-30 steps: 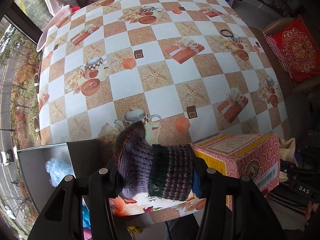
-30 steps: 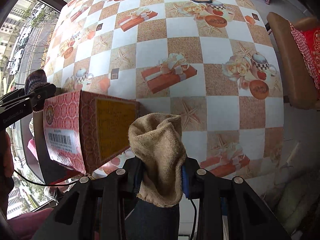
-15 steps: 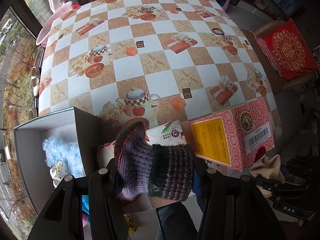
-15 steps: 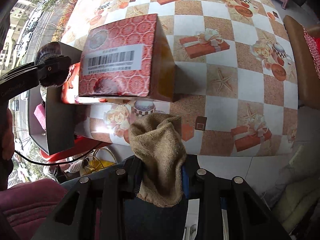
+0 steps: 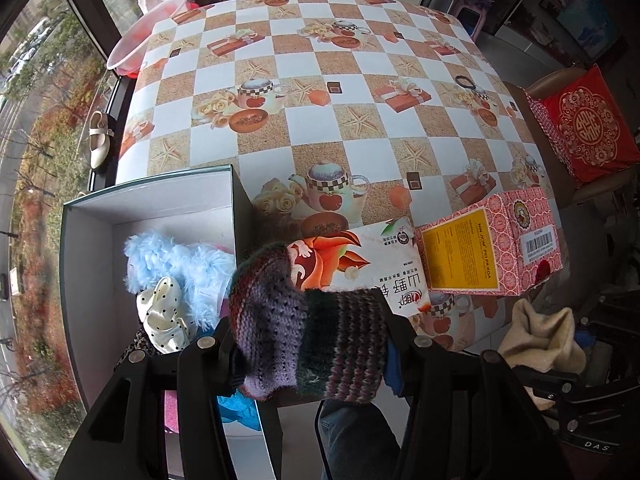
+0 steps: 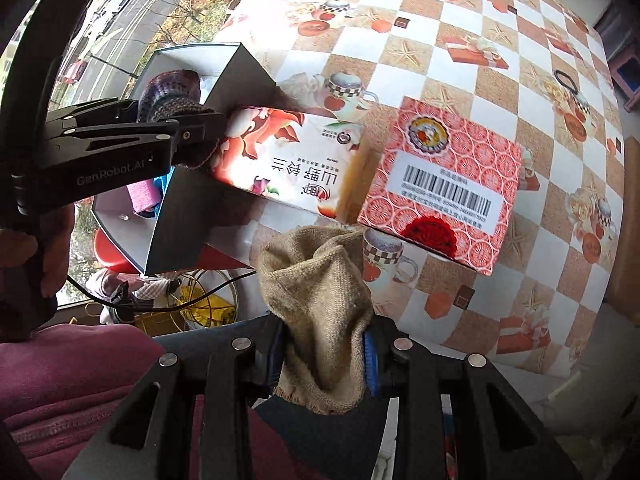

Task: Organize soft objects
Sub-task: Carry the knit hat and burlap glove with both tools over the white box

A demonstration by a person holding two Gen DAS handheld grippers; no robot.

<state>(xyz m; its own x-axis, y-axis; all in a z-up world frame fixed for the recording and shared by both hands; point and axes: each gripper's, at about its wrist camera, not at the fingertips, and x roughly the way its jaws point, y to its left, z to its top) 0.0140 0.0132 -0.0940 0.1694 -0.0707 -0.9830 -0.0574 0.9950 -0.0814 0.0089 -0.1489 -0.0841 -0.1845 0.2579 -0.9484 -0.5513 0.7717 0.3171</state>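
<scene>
Checkered oilcloth covered the bench, and at its near edge stood the grey box — already holding a blue plush toy. Just beside the box, the left claw gripped a purple knitted piece; farther from it, the right claw was clamped tight on a tan burlap pouch. Each should be carried over the box's opening, clear of its wall, before letting go.

Chunky knit wool mitten, coarse burlap pouch
</scene>
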